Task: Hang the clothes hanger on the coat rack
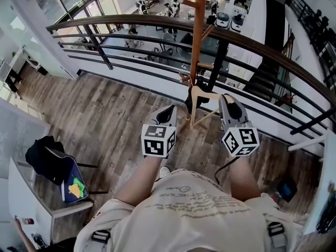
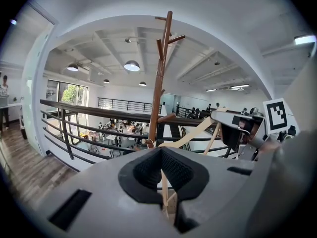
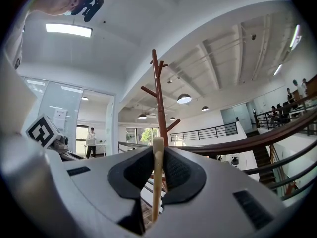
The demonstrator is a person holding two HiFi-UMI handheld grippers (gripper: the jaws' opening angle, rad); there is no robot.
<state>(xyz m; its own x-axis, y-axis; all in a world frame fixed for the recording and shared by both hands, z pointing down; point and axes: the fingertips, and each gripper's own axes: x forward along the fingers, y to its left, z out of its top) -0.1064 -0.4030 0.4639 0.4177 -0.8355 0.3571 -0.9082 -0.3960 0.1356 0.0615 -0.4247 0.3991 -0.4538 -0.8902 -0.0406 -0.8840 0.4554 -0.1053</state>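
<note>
Left claw (image 2: pixel 162 175): jaws shut on a thin slat of the pale wooden clothes hanger (image 1: pixel 203 92). Right claw (image 3: pixel 157 168): jaws shut on the hanger's rounded arm end, which pokes up just past its pads. So the hanger spans between the two claws, off the floor, one end in each.

Tall brown wooden coat rack (image 1: pixel 198 30) stands straight ahead of both claws, near. Its slanted pegs (image 2: pixel 176 37) sit above jaw level in both gripper views. Not hung yet, by my read.

Handling guess:
- Light, stiff, thin wood. Won't flex, could crack if clamped hard.
- Smooth finish, so it will likely pivot in the pads under a one-point grip.
- Two end grips as now keep it level and leave the middle free to go over a peg.

Dark metal railing with wooden top rail (image 1: pixel 131 21) is just beyond the rack, so a slip could send the hanger over.
</note>
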